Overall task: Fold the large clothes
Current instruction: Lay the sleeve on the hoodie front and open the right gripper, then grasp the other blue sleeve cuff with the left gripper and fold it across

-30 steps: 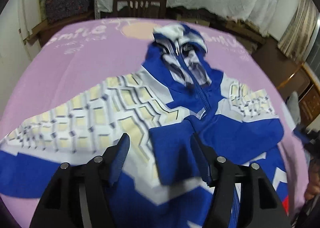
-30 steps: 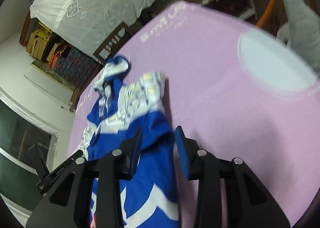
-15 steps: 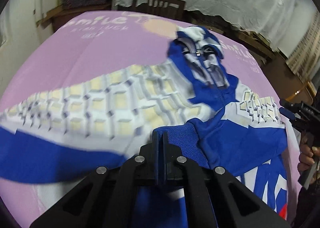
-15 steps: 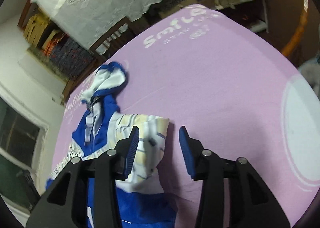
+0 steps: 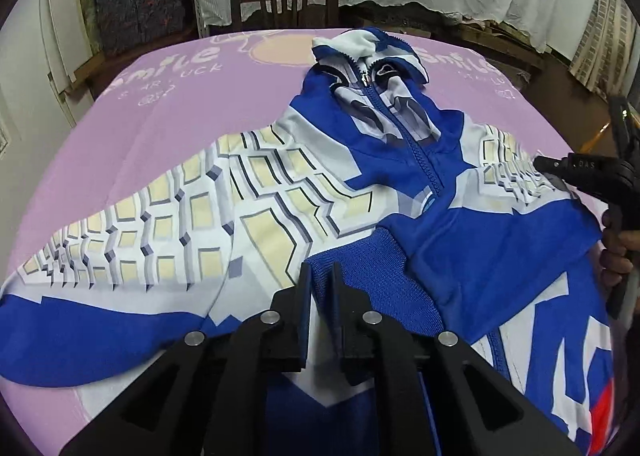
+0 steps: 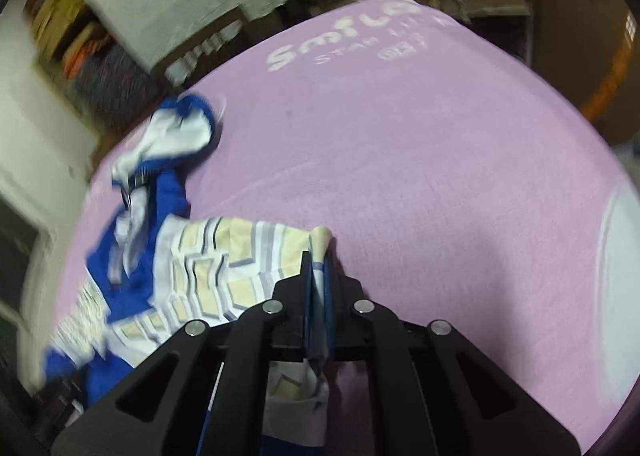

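Your zip-up hoodie (image 5: 400, 192) lies face up on the pink printed sheet (image 5: 120, 128), hood towards the far edge by the wooden chair (image 5: 284, 10). Its patterned cream-and-white sleeve (image 5: 160, 224) stretches flat to the left, and the other sleeve is folded in across the blue chest.

Your left gripper (image 5: 319, 276) is clenched on the ribbed blue cuff (image 5: 360, 272) of that folded sleeve. A second ago its jaws stood wide on either side of the cuff. Half a second ago they were pressed fully together, and since then they have eased apart slightly, so that a narrow strip of blue rib shows between the pads. The gripper has barely shifted on the hoodie.

Your right gripper (image 6: 318, 256) has just been closing and now pinches a fold of the cream-and-white patterned cloth at the hoodie's right shoulder edge (image 6: 240, 252). A second ago it hovered open over blue fabric lower down the garment, and half a second ago it was open beside this fold. The right wrist view is blurred, so the grip looks firm, but you cannot tell how many layers are caught. In the left wrist view that gripper's tip (image 5: 548, 166) touches the patterned shoulder, with your hand (image 5: 618, 248) below it at the right edge.
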Available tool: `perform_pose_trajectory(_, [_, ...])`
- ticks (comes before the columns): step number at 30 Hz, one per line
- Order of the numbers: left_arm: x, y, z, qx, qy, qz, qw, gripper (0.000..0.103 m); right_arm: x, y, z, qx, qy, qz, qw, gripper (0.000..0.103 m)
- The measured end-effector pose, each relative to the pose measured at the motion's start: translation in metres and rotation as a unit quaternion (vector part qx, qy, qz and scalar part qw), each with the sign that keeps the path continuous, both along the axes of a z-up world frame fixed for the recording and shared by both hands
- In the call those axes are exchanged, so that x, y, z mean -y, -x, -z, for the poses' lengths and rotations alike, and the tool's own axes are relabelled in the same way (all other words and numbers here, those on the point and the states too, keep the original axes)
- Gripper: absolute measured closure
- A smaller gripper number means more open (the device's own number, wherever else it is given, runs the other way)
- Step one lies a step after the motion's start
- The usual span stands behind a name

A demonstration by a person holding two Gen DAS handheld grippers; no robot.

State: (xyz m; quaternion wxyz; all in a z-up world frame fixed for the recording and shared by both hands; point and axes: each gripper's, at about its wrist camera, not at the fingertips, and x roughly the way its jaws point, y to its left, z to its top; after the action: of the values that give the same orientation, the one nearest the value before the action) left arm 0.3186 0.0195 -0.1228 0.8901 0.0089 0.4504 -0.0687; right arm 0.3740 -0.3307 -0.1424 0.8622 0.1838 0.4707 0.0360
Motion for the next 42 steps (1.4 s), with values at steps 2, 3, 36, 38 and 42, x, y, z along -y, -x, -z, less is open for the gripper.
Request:
perform_pose_trajectory(2, [-0.006, -0.001, -0.002, -0.009, 0.011, -0.009, 0.9999, 0.09, -0.003, 0.002, -0.005, -0.006, 0.022, -0.009, 1.0, 0.095])
perform_pose_trajectory(3, [-0.01, 0.0, -0.004, -0.012, 0.02, -0.015, 0.9996, 0.09, -0.001, 0.007, -0.009, -0.001, 0.021, -0.004, 1.0, 0.095])
perform_pose_trajectory(36, [0.033, -0.036, 0.003, -0.008, 0.027, 0.034, 0.999, 0.057, -0.049, 0.043, -0.013, 0.001, -0.038, -0.089, 0.995, 0.1])
perform_pose_trajectory(38, [0.028, -0.036, 0.004, -0.001, 0.035, 0.038, 0.9987, 0.054, -0.026, 0.043, 0.001, -0.002, -0.08, -0.073, 0.994, 0.103])
perform_pose_trajectory(42, [0.04, -0.031, 0.007, 0.025, -0.009, 0.044, 0.9987, 0.049, 0.011, 0.052, 0.006, 0.002, -0.11, -0.033, 0.993, 0.103])
